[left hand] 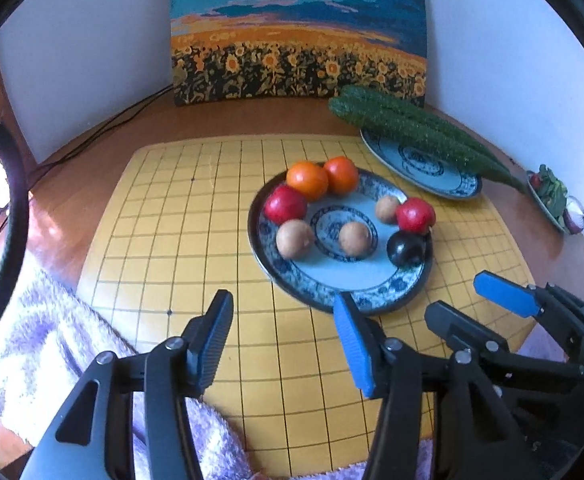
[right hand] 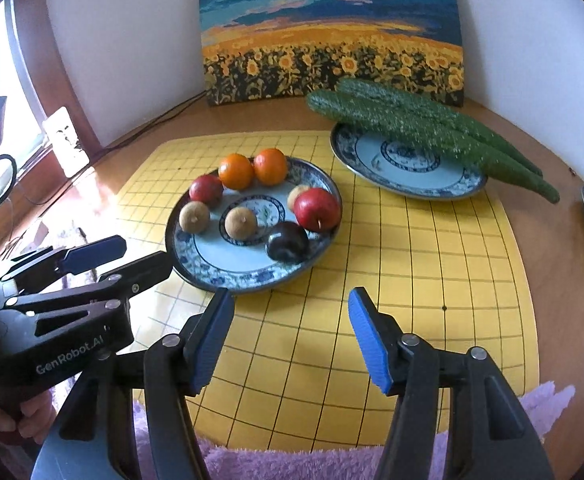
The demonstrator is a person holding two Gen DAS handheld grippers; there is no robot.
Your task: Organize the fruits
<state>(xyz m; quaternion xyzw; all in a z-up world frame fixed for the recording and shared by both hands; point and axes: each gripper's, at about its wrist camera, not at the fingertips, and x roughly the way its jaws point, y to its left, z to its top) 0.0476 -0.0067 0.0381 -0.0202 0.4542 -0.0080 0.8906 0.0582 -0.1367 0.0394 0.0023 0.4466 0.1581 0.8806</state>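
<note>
Both jaws open, holding nothing: left gripper (left hand: 282, 336), right gripper (right hand: 292, 334). Could easily bump fruit plate (right hand: 196, 258), sending dark plum (right hand: 287, 241) rolling.

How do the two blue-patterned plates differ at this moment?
The near plate holds round fruit: two oranges, red and brown fruits and one dark plum. The far plate carries only long green cucumbers, which overhang its rim. The near plate lies fully on the yellow grid mat; the far one sits at the mat's back edge. Both share blue-and-white patterning.
</note>
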